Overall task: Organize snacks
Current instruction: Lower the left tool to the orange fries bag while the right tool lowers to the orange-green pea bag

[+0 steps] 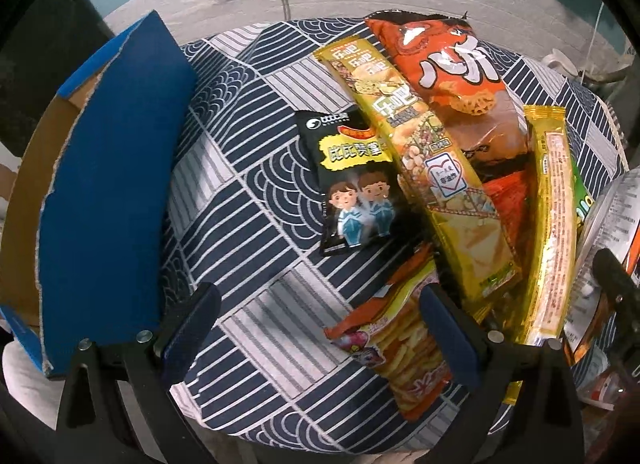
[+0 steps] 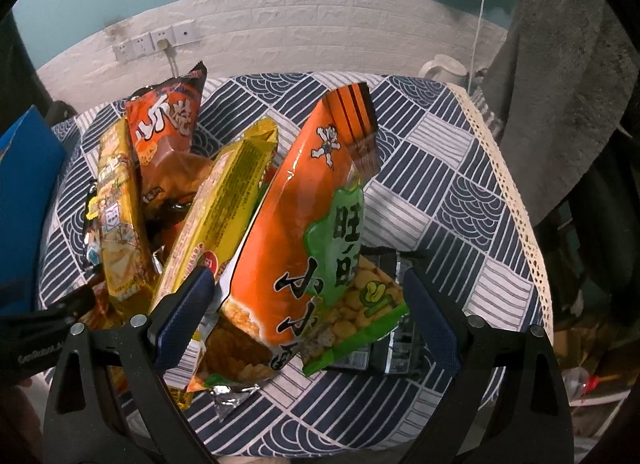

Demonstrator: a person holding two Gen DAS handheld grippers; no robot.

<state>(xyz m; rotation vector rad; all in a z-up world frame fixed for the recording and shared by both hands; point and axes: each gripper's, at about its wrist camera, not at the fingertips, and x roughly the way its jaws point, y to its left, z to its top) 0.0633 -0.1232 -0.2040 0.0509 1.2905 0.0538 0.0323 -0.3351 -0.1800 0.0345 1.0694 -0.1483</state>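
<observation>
Left wrist view looked down on a table draped in a navy-and-white patterned cloth (image 1: 248, 200). Both fingers of the left gripper (image 1: 320, 332) stood wide apart at the bottom of the frame, holding nothing; the right-hand finger overlapped the edge of an orange packet of fries-like sticks (image 1: 400, 356) lying at lower centre, though contact could not be judged. A blue cardboard box (image 1: 112, 192), torn along its edge, filled the left side. At centre lay a small black packet with two cartoon children (image 1: 356, 184), and just right of it a long yellow packet (image 1: 432, 168) slanted across a large orange bag (image 1: 452, 76) in the upper right. Another yellow packet (image 1: 548, 224) ran down the right side.

Right wrist view showed the right gripper (image 2: 308, 320) likewise spread wide, gripping nothing, its fingers flanking an orange-and-green bag (image 2: 304, 232) propped up at centre frame. A dark packet (image 2: 396, 352) lay flat beneath that bag at lower right. Wall sockets (image 2: 156, 42) sat on the white brick wall at upper left, and a white kettle (image 2: 444, 66) stood at upper right.
</observation>
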